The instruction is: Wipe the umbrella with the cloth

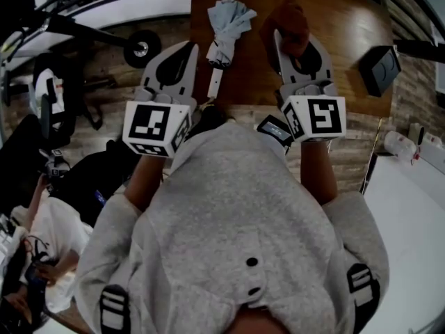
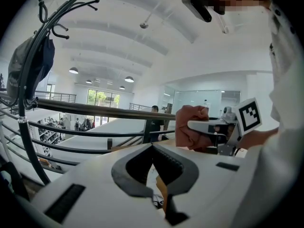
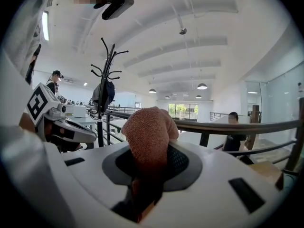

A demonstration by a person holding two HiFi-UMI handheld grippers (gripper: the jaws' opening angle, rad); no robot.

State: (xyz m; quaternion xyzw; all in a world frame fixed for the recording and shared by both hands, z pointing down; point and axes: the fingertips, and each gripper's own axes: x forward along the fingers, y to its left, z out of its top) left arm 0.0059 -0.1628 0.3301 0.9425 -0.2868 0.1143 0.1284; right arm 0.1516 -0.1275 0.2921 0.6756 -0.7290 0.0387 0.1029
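Note:
A folded pale blue umbrella [image 1: 227,26] lies on the wooden table [image 1: 341,19], its white handle [image 1: 215,82] pointing toward me. My right gripper [image 1: 295,40] is shut on a bunched reddish-brown cloth [image 1: 286,18] and sits just right of the umbrella. In the right gripper view the cloth [image 3: 148,127] bulges up out of the right gripper [image 3: 151,148]. My left gripper [image 1: 189,46] hovers left of the umbrella, jaws shut and empty. The left gripper view shows the left gripper [image 2: 153,145] closed, with the cloth [image 2: 191,127] beyond. The umbrella is hidden in both gripper views.
A black box [image 1: 380,68] stands at the table's right end. A wheeled frame [image 1: 142,47] sits on the floor to the left. A coat rack [image 2: 28,80] and a railing [image 2: 95,109] stand beyond. A white table [image 1: 410,214] lies at right.

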